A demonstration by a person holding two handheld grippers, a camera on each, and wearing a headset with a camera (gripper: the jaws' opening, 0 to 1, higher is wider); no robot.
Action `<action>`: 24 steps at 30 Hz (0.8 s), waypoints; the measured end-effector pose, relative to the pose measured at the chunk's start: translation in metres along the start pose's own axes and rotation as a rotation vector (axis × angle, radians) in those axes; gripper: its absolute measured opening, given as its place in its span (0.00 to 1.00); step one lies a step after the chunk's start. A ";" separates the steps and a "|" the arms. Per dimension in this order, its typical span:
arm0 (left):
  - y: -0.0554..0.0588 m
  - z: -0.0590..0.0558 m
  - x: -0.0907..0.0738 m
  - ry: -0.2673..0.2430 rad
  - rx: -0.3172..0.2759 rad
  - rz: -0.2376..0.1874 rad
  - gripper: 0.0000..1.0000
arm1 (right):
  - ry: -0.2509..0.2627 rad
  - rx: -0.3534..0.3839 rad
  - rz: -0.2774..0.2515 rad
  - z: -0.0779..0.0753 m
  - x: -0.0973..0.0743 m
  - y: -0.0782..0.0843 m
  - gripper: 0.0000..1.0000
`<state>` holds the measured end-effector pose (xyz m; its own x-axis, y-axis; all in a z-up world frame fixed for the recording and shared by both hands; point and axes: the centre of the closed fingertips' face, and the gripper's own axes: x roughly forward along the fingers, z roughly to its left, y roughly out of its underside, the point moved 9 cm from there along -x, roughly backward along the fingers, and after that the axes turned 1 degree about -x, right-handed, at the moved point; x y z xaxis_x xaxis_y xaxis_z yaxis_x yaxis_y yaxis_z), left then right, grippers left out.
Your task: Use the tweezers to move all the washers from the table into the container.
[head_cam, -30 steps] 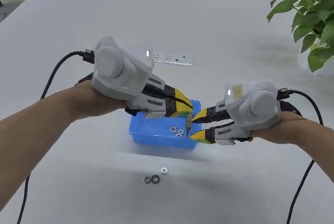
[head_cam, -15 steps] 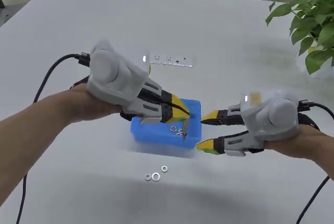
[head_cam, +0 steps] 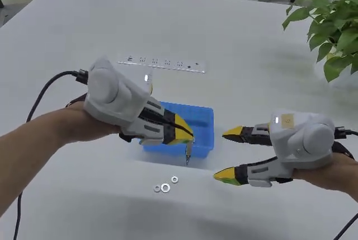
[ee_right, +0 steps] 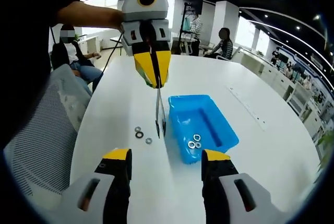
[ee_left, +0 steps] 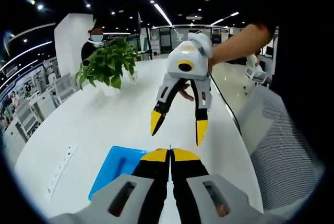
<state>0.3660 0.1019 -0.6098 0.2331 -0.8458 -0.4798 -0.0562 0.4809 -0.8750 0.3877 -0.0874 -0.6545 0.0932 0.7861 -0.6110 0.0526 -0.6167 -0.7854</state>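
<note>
Opposed gripper views, common container

I see bare table on the near side of the washers, so I can reach in there. The blue container stands just behind them, the tweezers hang in between, and my right gripper, jaws wide, sits close on one side.
</note>
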 end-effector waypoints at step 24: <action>0.023 -0.009 0.000 0.008 -0.027 0.011 0.04 | -0.010 0.066 -0.027 0.021 -0.001 0.011 0.81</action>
<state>0.3563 0.1107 -0.6303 0.2247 -0.8422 -0.4901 -0.0851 0.4841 -0.8709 0.3671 -0.0943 -0.6646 0.0826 0.8028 -0.5905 -0.0105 -0.5918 -0.8060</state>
